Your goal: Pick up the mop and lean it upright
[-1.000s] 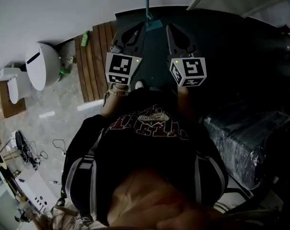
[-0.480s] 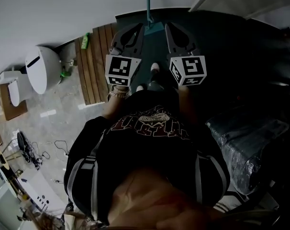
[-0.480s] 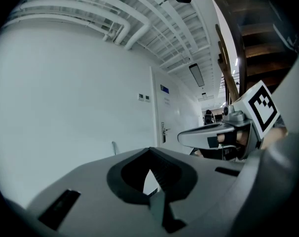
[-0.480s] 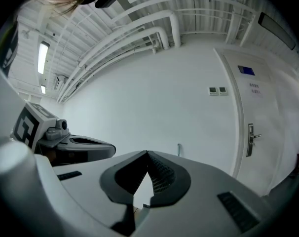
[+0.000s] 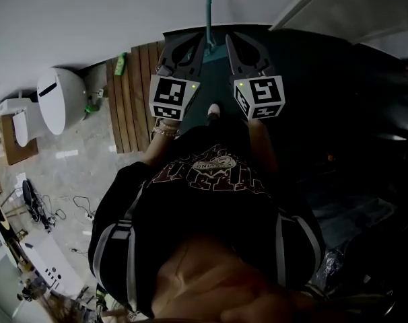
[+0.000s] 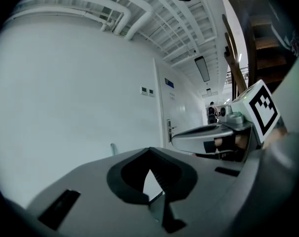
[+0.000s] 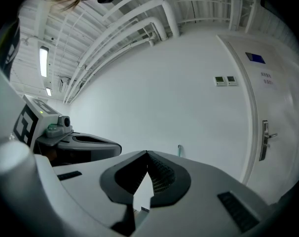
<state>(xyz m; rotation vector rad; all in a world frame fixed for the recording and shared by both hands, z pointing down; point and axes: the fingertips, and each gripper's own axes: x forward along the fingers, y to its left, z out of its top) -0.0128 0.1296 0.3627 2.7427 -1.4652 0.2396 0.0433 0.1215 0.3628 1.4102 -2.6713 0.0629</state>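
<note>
**Two grippers shut and empty, mop upright at the wall**

You hold both grippers out in front of you, side by side and close together, each pointing at the white wall [image 5: 83, 12]. Your left gripper [image 5: 200, 39] has its jaws brought together: in the left gripper view the tips [image 6: 149, 150] meet, with nothing caught between them. Your right gripper [image 5: 229, 39] is the same. In the right gripper view its ribbed pads [image 7: 159, 174] close to a point, and only bare wall shows past them.

The mop [image 5: 208, 5] is in neither grip. In the head view its teal pole rises straight up the wall, at the top centre of the frame, in line with the gap between your two grippers. A teal piece at its foot shows between them on the dark floor [image 5: 312, 73]. In each gripper view a short length of the pole [image 6: 112, 149] [image 7: 179, 150] pokes up just above the jaw housing, set against the wall and clear of the tips.

To your left lie wooden slats [image 5: 133, 96] with a green bottle [image 5: 120, 64] at their far end. Further left is a rounded white unit [image 5: 59, 98], with loose cables [image 5: 52, 210] on the pale tiles. A door with a lever handle [image 7: 264, 138] stands in the wall to the right of the mop. The toe of one shoe [image 5: 214, 111] shows just below the marker cubes.
</note>
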